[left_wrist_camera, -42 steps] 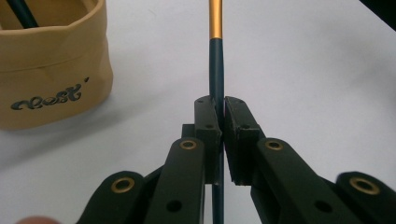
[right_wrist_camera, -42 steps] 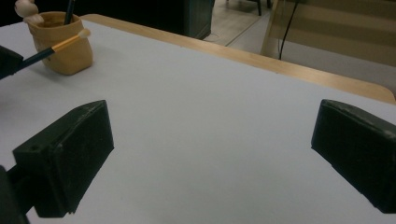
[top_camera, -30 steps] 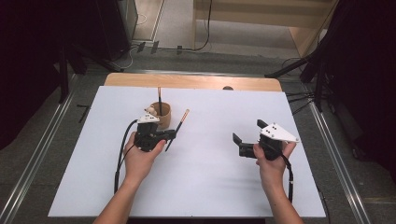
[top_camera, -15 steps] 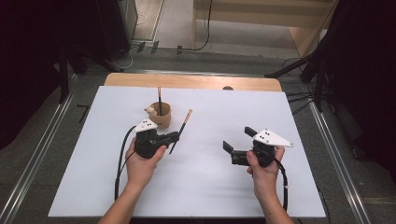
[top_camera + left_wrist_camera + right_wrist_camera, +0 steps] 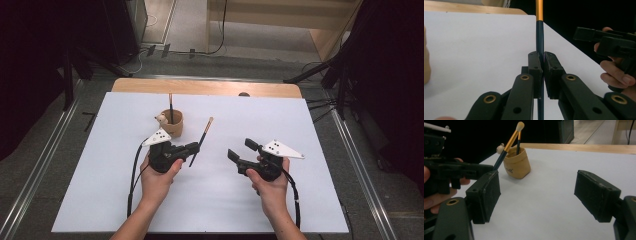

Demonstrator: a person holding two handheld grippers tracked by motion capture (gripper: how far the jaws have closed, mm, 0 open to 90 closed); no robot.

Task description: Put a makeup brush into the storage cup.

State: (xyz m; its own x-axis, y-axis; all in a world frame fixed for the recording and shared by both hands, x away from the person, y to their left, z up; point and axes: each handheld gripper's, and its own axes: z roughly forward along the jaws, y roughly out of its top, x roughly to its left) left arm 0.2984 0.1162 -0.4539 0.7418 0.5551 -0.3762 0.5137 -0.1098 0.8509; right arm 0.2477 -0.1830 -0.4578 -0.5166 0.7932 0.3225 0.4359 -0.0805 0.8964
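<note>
White table (image 5: 320,130) (wood far edge), grey floor (image 5: 50,135) around.

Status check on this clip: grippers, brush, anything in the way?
Left gripper shut on a brush, off the table. Right gripper open, empty. Second brush stands in the tan cup. Nothing blocking.

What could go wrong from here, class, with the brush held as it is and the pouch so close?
1. The left gripper pinches the brush low on its thin handle, so the long upper end may swing or slip.
2. The soft pouch already holds a second brush; a knock could tip it.
3. The right gripper is open and close by, so the two could collide.
</note>
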